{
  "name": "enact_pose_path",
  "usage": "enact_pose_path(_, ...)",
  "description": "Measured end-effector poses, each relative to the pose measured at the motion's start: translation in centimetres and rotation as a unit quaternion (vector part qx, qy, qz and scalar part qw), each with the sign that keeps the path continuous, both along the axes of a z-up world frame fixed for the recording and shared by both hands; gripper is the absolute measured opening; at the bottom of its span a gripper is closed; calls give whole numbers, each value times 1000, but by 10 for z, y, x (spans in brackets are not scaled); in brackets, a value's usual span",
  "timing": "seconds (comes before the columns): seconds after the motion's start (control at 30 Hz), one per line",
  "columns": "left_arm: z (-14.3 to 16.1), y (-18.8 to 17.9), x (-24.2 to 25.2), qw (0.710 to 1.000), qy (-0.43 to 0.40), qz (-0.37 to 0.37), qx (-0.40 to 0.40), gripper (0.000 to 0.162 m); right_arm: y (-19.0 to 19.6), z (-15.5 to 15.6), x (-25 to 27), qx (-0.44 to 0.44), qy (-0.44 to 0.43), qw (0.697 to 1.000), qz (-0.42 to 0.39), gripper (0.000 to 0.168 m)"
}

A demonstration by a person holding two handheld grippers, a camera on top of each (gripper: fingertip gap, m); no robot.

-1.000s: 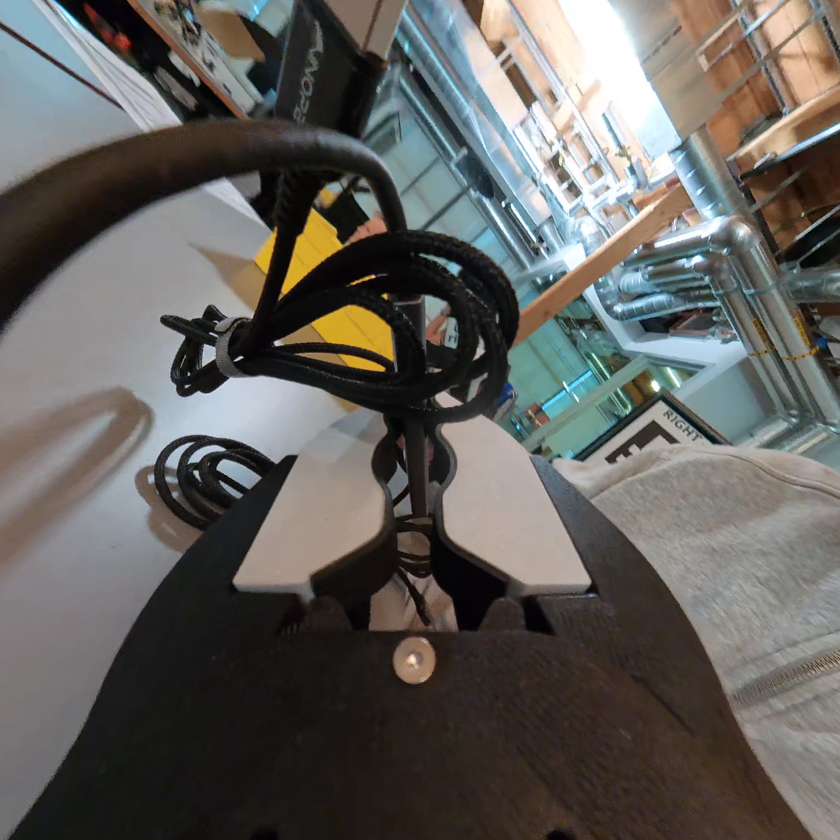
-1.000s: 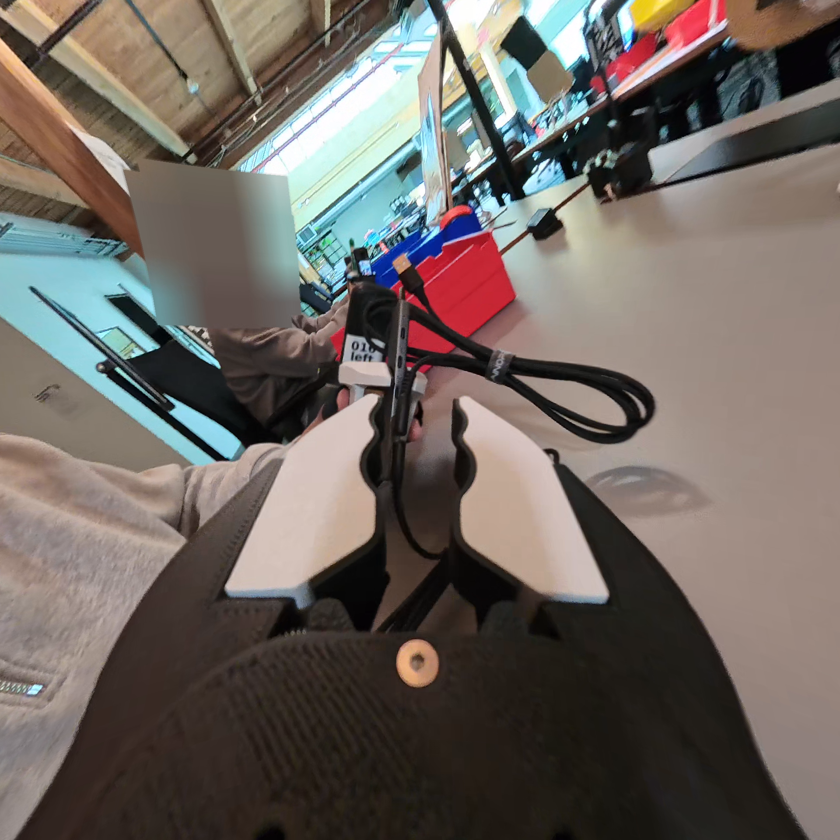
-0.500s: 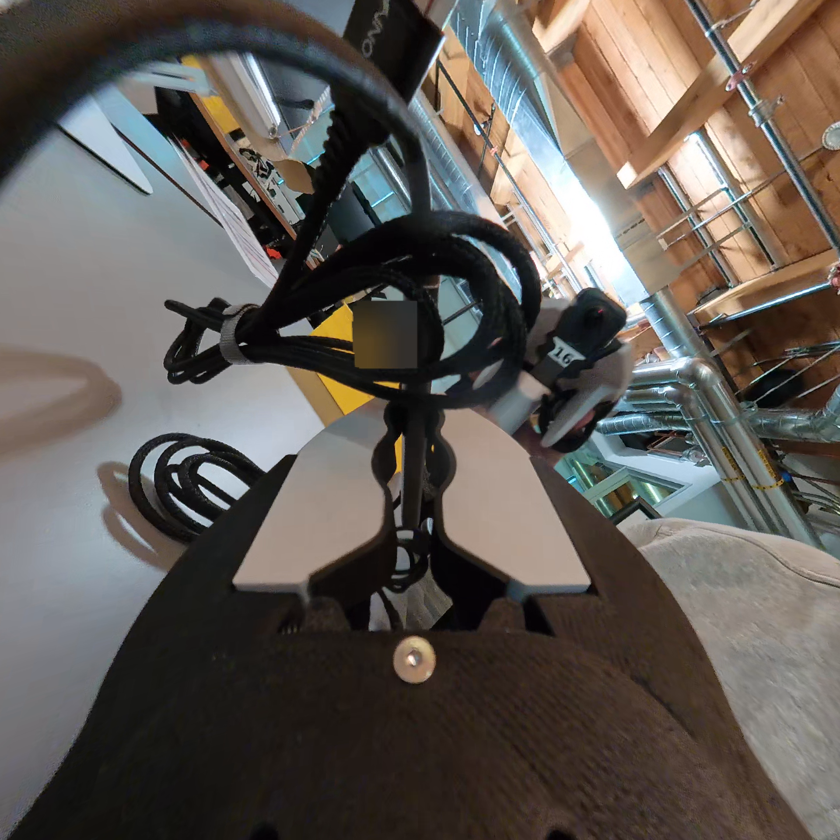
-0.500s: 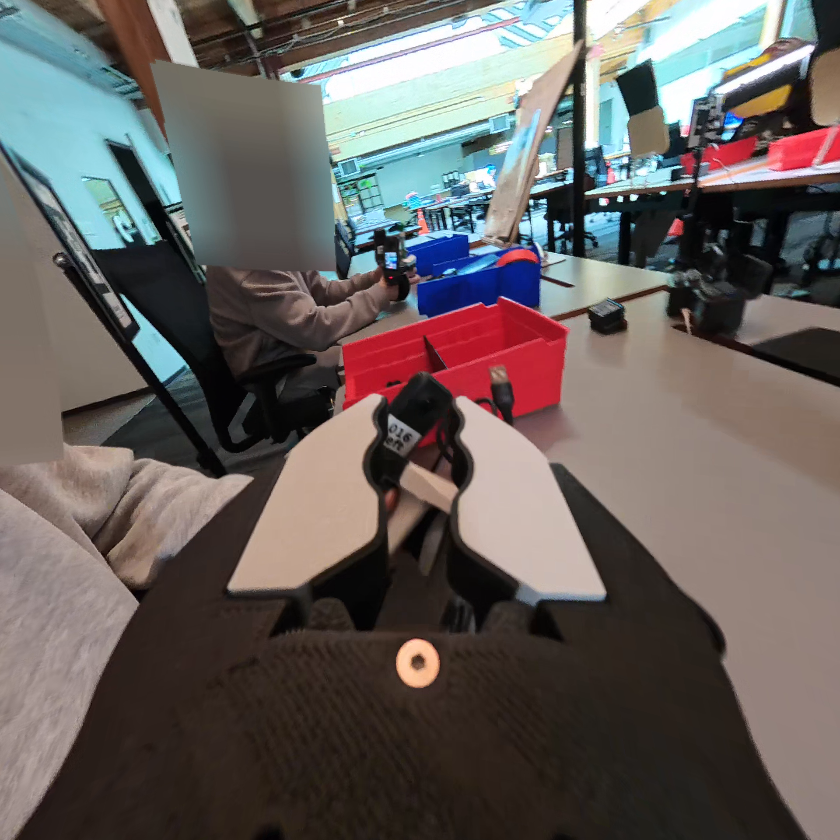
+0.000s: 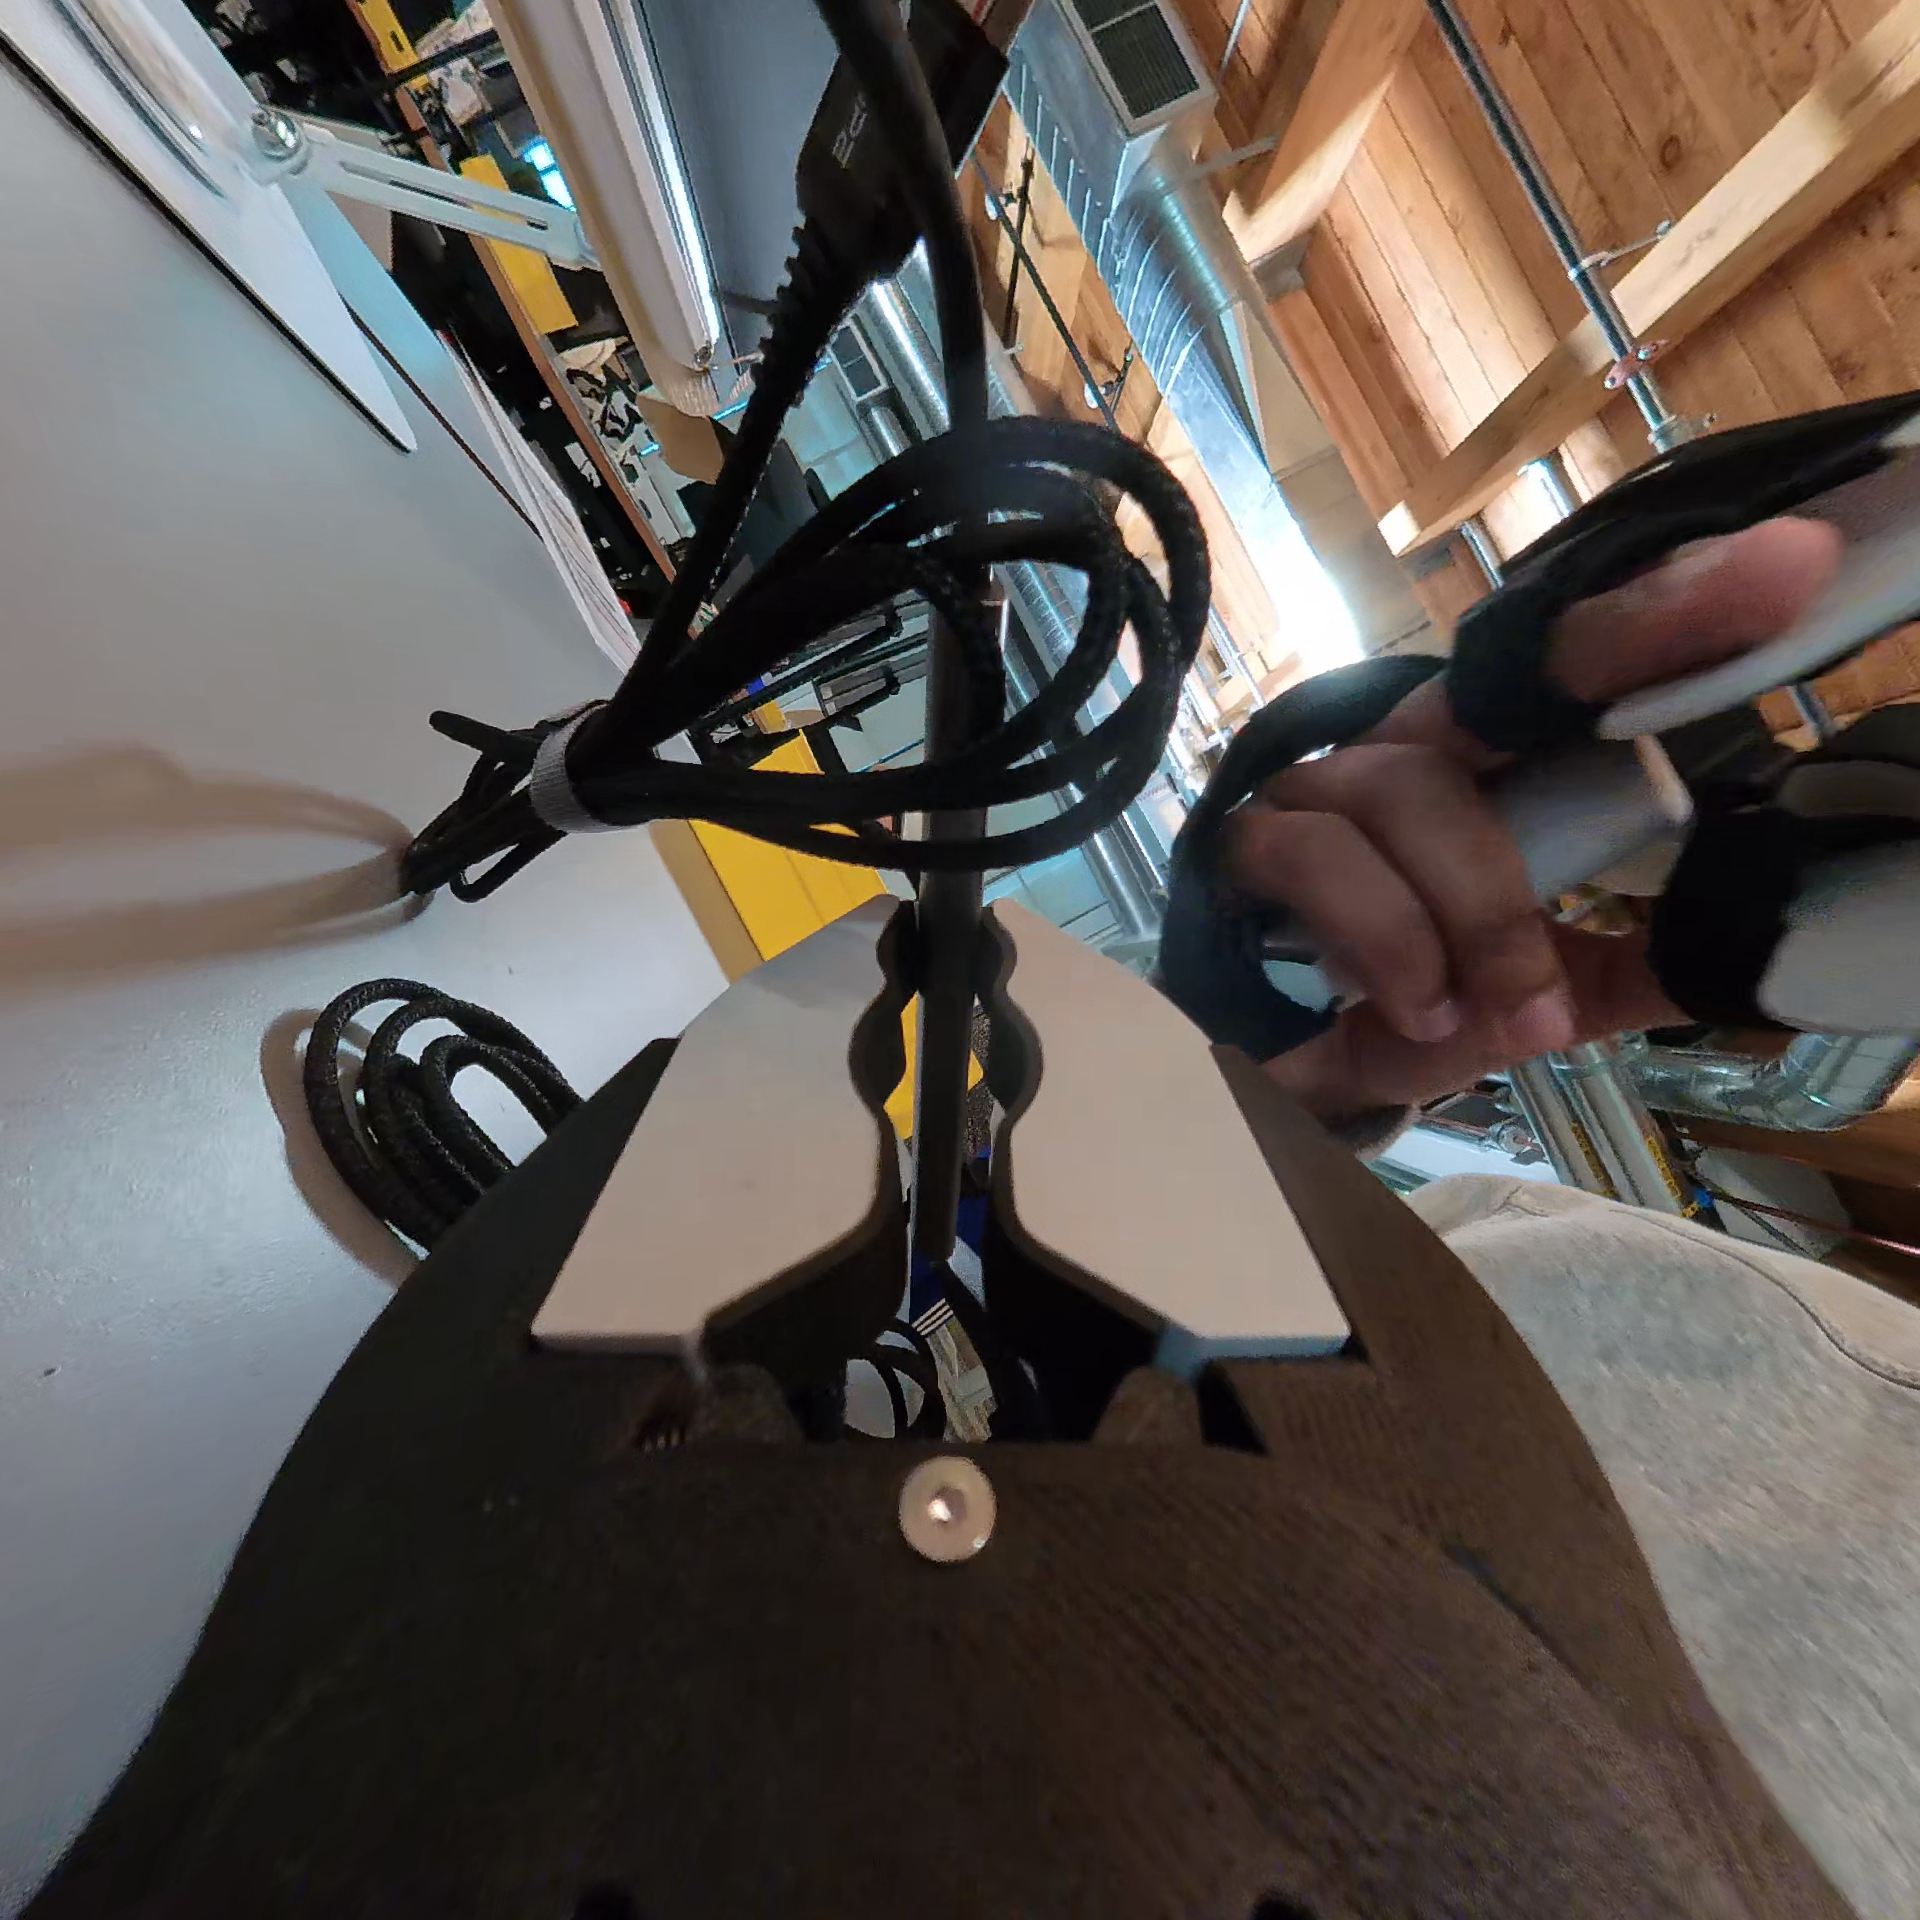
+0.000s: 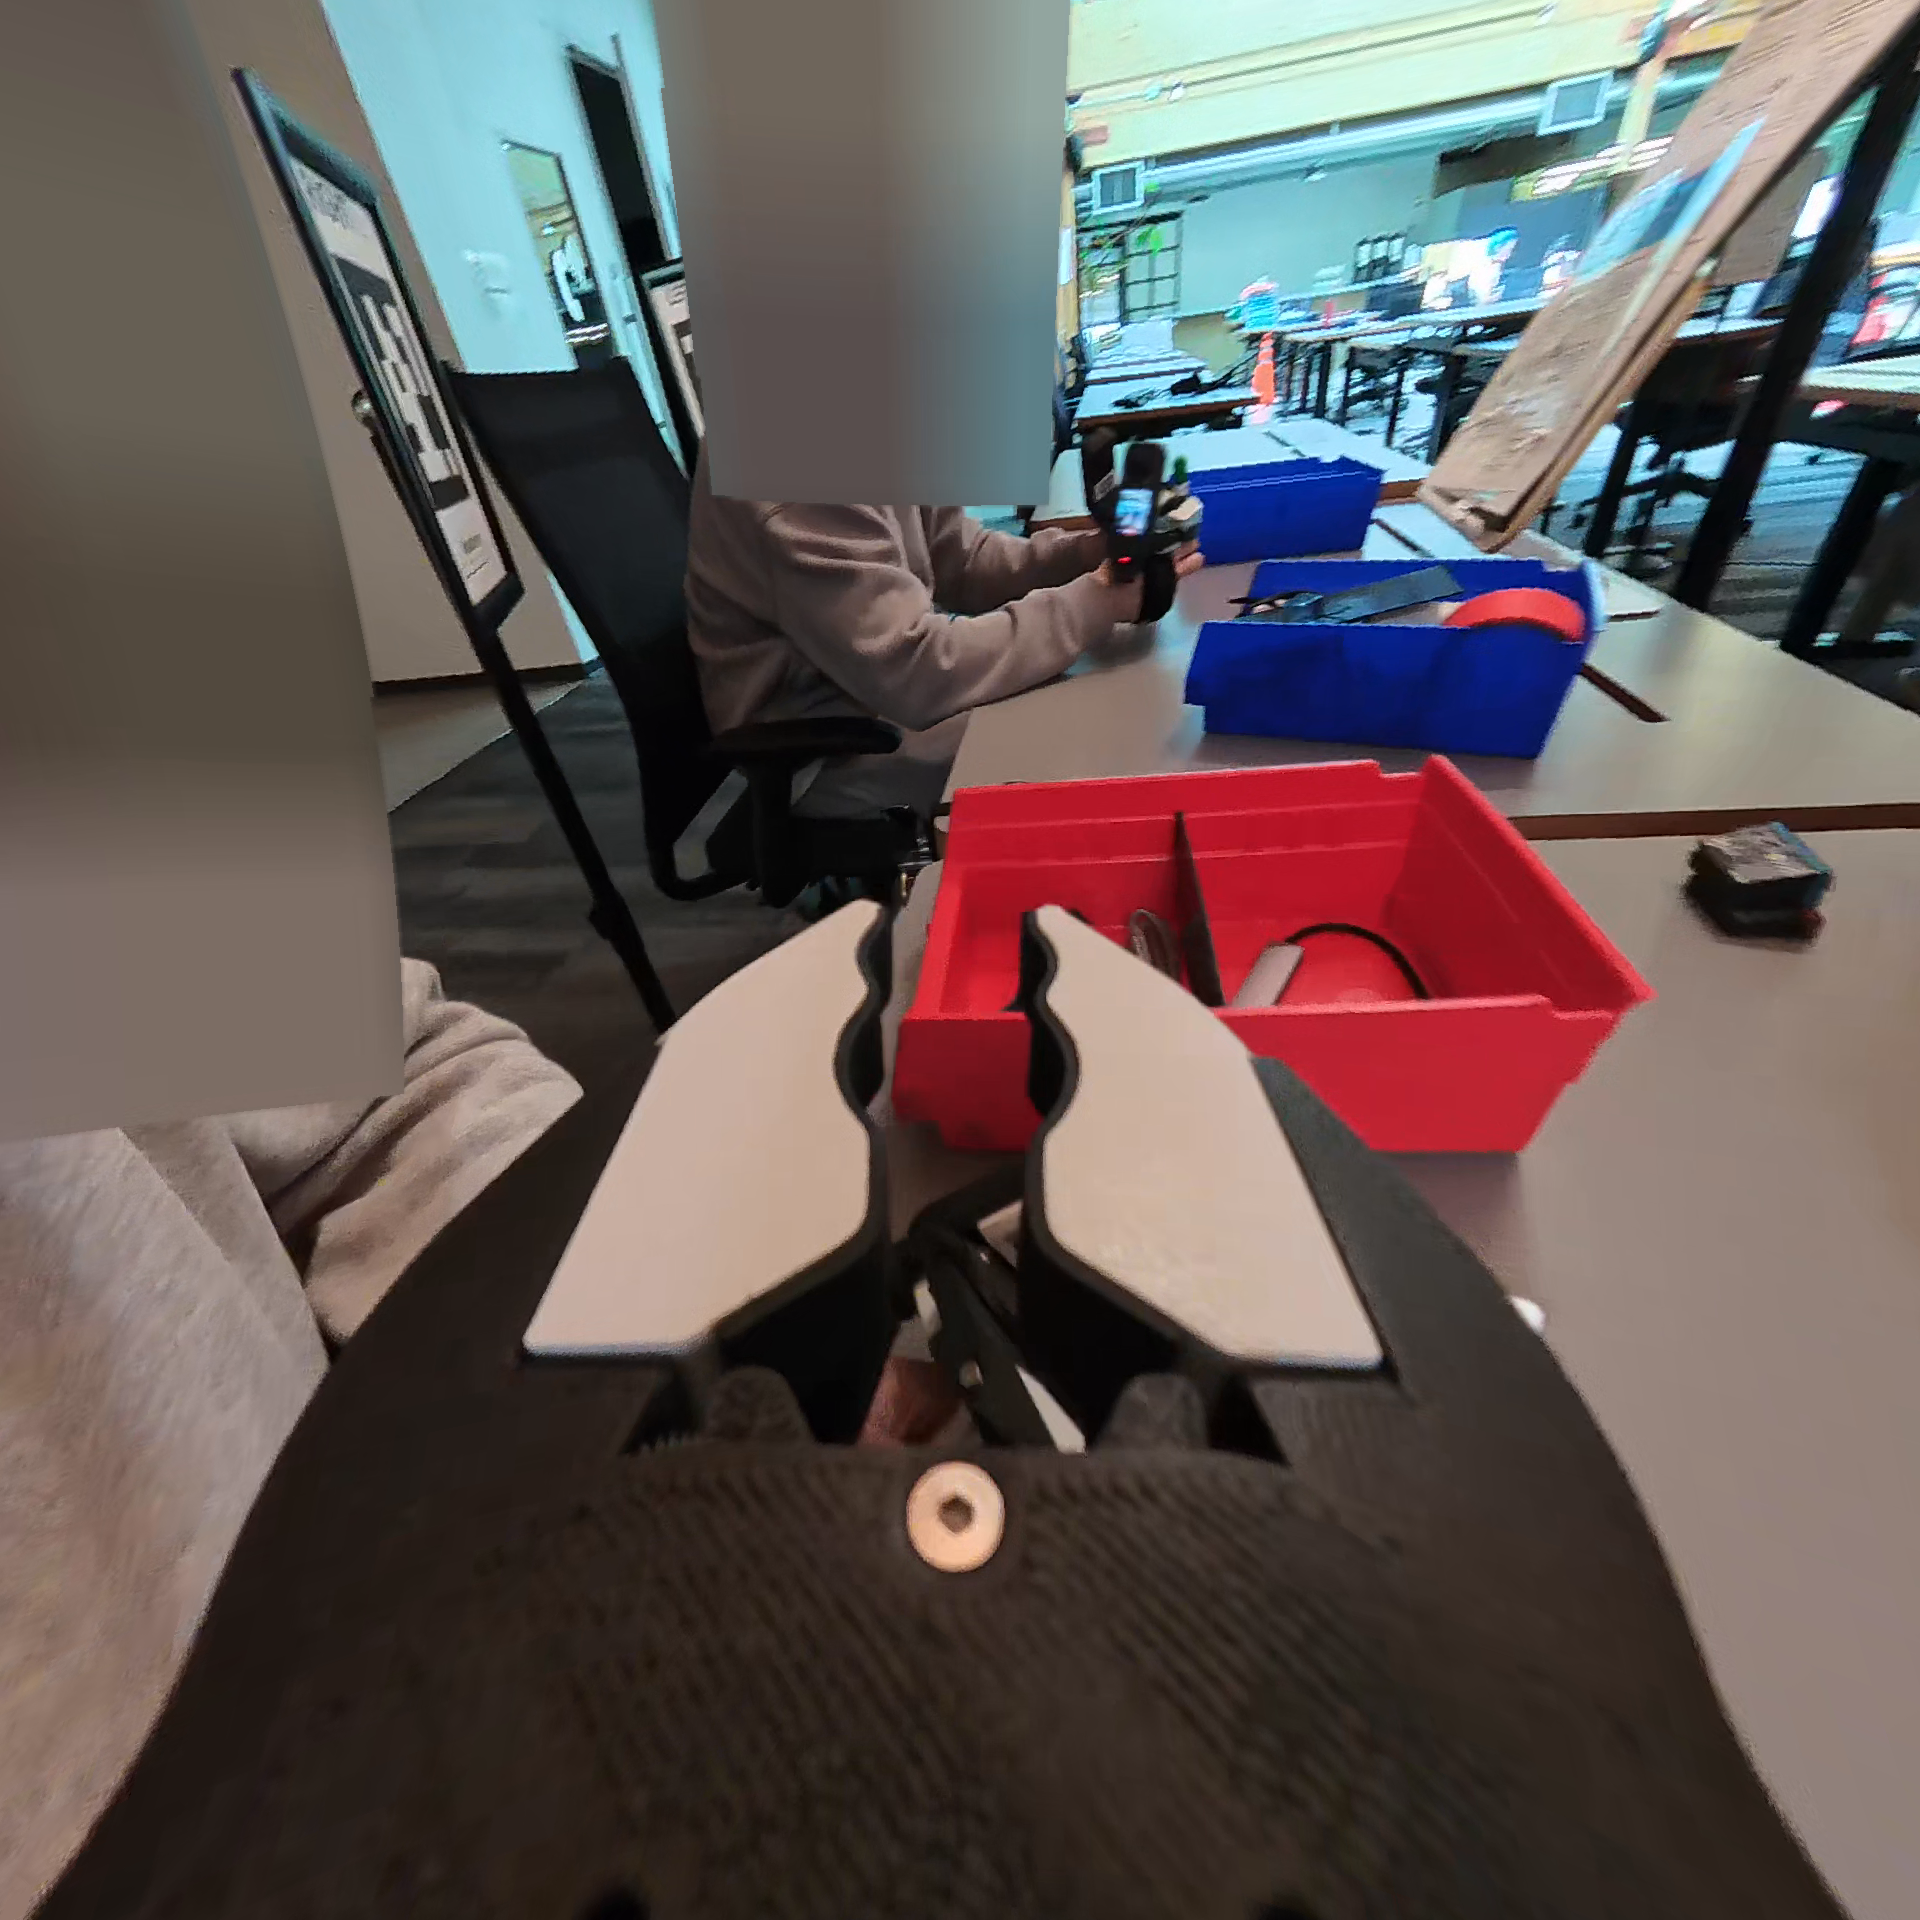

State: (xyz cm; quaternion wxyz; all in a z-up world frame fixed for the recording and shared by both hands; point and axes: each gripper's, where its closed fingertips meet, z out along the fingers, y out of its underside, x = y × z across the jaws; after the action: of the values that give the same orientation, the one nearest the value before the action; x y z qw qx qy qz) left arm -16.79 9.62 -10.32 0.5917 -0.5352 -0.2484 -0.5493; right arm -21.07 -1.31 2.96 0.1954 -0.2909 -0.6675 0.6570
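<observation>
My left gripper (image 5: 948, 914) is shut on a thin black cable end that runs up between its fingers. A bundle of black braided cable (image 5: 1039, 644), tied with a grey strap (image 5: 556, 779), hangs from that grip above the white table (image 5: 208, 623). A hand holding the other gripper (image 5: 1455, 883) is close on the right. My right gripper (image 6: 956, 925) is open with nothing between its tips. It points at a red divided bin (image 6: 1351, 1070) with cables inside. Black cable shows below, behind its fingers.
A second black cable coil (image 5: 416, 1101) lies on the table by the left gripper, near a yellow bin (image 5: 790, 883). Beyond the red bin are a blue bin (image 6: 1382, 675), a small black device (image 6: 1756, 878) and a seated person (image 6: 831, 623) in a black chair (image 6: 582, 540). Left tips to right tips: about 15 cm.
My right gripper has left the cable end, risen and turned toward the red bin. My left gripper keeps its grip and has tilted upward. The right hand has come into the left view.
</observation>
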Motion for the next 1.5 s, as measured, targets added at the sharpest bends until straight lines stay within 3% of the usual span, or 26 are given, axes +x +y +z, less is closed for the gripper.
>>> enact_pose_path(0.23, -10, 8, 2, 1000, -13, -10, -6, 9, -55, -9, -24, 27, -18, 998, 56, 23)
enact_pose_path(0.5, -12, 9, -1, 999, -34, -16, -6, 9, -91, -17, -64, 96, -45, 992, 73, 17)
enact_pose_path(0.7, -12, 8, -2, 999, -40, -17, -13, 8, -119, -25, -96, 196, -48, 975, 98, 17)
enact_pose_path(0.93, -4, 5, 3, 999, 23, -16, -23, 8, -139, -82, -150, 365, -55, 924, 103, 21)
enact_pose_path(1.13, -12, 4, -6, 999, -40, -14, -31, 8, -151, -121, -179, 418, -123, 892, 125, 18)
enact_pose_path(1.27, -13, 4, -6, 998, -50, -17, -32, 9, -161, -135, -197, 455, -108, 875, 127, 16)
enact_pose_path(1.5, -14, 3, -7, 997, -60, -18, -34, 9, -166, -192, -208, 577, -98, 799, 137, 15)
